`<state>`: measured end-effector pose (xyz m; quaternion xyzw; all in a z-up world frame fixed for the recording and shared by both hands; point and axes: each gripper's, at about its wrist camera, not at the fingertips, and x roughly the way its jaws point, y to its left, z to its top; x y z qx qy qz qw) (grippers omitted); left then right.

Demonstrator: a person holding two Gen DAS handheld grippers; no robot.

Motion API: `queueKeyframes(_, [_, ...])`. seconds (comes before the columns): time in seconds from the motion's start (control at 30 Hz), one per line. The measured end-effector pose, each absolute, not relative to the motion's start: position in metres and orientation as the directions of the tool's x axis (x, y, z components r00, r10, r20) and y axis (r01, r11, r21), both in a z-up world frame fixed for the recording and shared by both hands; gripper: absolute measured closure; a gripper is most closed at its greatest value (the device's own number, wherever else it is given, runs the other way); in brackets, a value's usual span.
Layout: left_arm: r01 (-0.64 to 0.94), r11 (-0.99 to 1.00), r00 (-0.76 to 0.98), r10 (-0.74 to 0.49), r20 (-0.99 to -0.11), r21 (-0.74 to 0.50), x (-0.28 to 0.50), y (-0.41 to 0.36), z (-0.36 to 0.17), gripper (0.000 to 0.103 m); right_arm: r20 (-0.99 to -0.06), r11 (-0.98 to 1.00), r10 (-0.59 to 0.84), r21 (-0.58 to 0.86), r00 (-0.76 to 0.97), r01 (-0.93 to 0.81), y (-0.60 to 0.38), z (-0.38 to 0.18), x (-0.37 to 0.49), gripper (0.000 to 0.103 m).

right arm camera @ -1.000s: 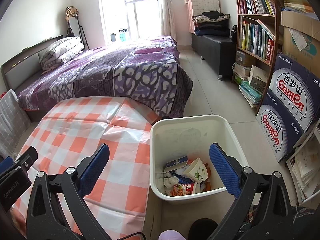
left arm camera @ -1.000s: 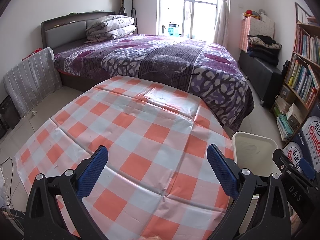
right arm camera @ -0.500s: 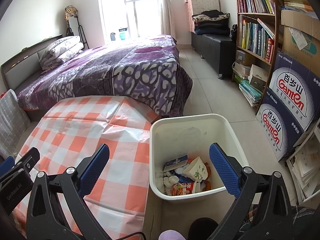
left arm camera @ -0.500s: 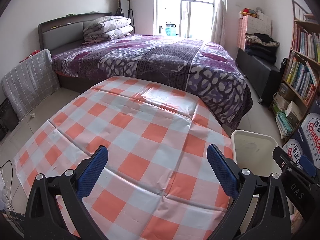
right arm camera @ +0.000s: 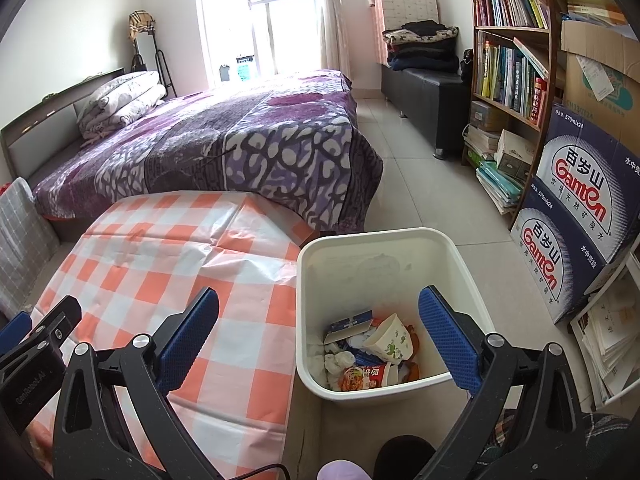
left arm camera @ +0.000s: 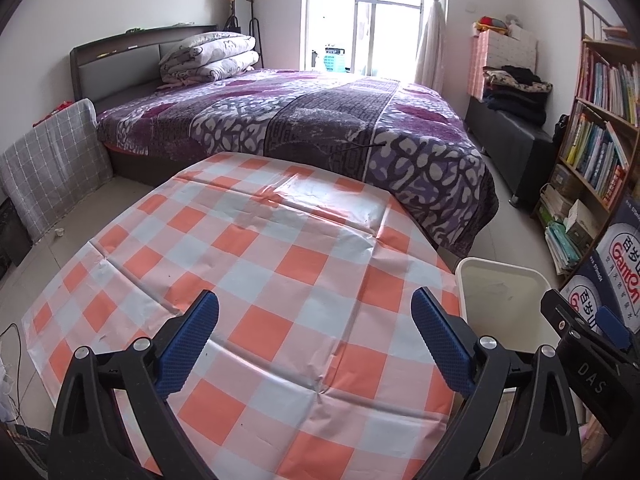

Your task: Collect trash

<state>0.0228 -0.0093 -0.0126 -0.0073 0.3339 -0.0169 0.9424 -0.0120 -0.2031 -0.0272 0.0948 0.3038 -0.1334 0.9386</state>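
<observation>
The right gripper (right arm camera: 318, 334) hangs spread wide and empty above the white trash bin (right arm camera: 460, 256), which stands on the floor just beside the checkered tablecloth (right arm camera: 160, 264). Wrappers, a paper cup (right arm camera: 390, 342) and tissues lie inside. The left gripper (left arm camera: 316, 338), likewise released, hovers over the cloth.

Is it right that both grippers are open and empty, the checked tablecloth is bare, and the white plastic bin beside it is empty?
Not quite: the white plastic bin is not empty. The right wrist view shows trash at its bottom, including a paper cup and a snack wrapper. The rest holds: the left gripper and right gripper are open and empty, and the orange-and-white checked tablecloth is bare.
</observation>
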Motion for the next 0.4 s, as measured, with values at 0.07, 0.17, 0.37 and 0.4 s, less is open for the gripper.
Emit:
queueKeyframes(0.07, [0.026, 0.999, 0.777, -0.036, -0.629, -0.025, 0.0233, -0.01, -0.012, 0.009, -0.595, 0.946, -0.193, 0.097, 0.78, 0.308, -0.204, -0.0266, -0.0111, 0.007])
queueKeyframes(0.17, [0.029, 0.999, 0.774, -0.039, -0.632, -0.026, 0.0243, -0.0112, -0.0113, 0.009, -0.596, 0.946, -0.193, 0.097, 0.779, 0.308, -0.2023, -0.0281, -0.013, 0.007])
queueKeyframes(0.37, [0.016, 1.0, 0.769, -0.029, -0.639, -0.027, 0.0266, -0.011, -0.0112, 0.009, -0.596, 0.947, -0.192, 0.097, 0.78, 0.308, -0.2027, -0.0275, -0.0127, 0.007])
queueKeyframes(0.4, [0.014, 1.0, 0.767, -0.029, -0.64, -0.028, 0.0269, -0.0107, -0.0112, 0.009, -0.597, 0.947, -0.192, 0.097, 0.779, 0.307, -0.2028, -0.0276, -0.0124, 0.007])
